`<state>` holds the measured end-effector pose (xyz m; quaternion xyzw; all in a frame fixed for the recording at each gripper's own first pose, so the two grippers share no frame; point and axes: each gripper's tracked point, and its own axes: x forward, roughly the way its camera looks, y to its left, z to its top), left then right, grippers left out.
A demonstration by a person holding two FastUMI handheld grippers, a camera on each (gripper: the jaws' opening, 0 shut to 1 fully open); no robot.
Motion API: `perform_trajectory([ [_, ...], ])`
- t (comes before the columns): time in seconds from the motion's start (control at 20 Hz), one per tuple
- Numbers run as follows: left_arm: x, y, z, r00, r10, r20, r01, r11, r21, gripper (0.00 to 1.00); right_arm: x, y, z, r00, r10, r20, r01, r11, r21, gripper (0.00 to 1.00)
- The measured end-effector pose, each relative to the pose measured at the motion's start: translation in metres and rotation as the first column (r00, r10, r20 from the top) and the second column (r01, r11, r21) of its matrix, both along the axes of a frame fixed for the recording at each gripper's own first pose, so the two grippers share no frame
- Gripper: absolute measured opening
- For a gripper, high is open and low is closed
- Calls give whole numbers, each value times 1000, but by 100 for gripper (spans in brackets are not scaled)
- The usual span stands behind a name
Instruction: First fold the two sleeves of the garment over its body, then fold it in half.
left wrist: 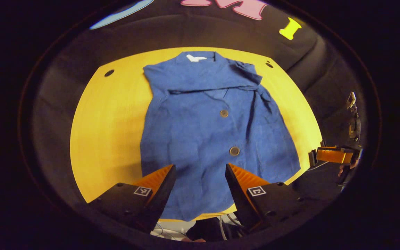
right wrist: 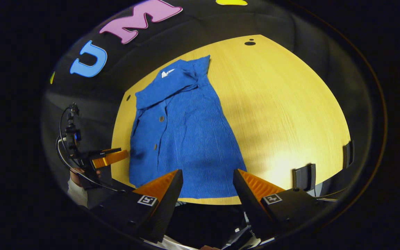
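Observation:
A blue buttoned garment (left wrist: 207, 128) lies flat on the yellow wooden table (left wrist: 109, 125), collar far, hem toward me. Both sleeves lie folded across its chest, near the collar. My left gripper (left wrist: 200, 170) hovers open above the hem, nothing between its fingers. In the right gripper view the same garment (right wrist: 182, 135) lies left of centre on the table (right wrist: 283, 114), and my right gripper (right wrist: 208, 175) hangs open over the hem's right corner, holding nothing. The right gripper (left wrist: 332, 154) also shows at the table's right edge in the left gripper view; the left gripper (right wrist: 106, 158) shows at the left edge in the right gripper view.
Two small dark holes (left wrist: 109, 73) mark the table's far corners. Black clamps (right wrist: 304, 177) sit on the table's near right edge. Black cloth walls surround the table. Cables (right wrist: 64, 139) trail from the left gripper's handle, held by a hand with a white sleeve (right wrist: 76, 192).

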<state>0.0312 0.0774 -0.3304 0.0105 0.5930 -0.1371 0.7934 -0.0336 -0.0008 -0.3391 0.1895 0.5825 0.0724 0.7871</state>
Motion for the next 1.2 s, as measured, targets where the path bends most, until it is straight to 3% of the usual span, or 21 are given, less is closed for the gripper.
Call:
perform_trajectory([
  [0.3, -52, 65, -40, 974, 158, -163, -160, 987, 1, 83, -17, 10, -46, 989, 68, -129, -82, 991, -106, 100],
  [0.55, -68, 91, -64, 948, 207, -241, -197, 978, 62, 83, -28, -6, -70, 965, 43, -260, -84, 985, -148, 98],
  [0.65, -73, 90, -68, 934, 212, -289, -207, 977, 48, 83, -33, -16, -77, 952, 27, -305, -78, 984, -158, 98],
  [0.75, -76, 87, -74, 925, 204, -320, -201, 979, 43, 83, -35, -22, -83, 943, 23, -331, -84, 981, -172, 98],
  [1.0, -78, 94, -77, 943, 152, -296, -114, 983, 142, 84, -46, -27, -94, 931, 54, -361, -144, 963, -227, 98],
  [1.2, -75, 94, -74, 937, 128, -326, -81, 985, 152, 83, -50, -32, -102, 921, 94, -377, -209, 938, -276, 95],
])
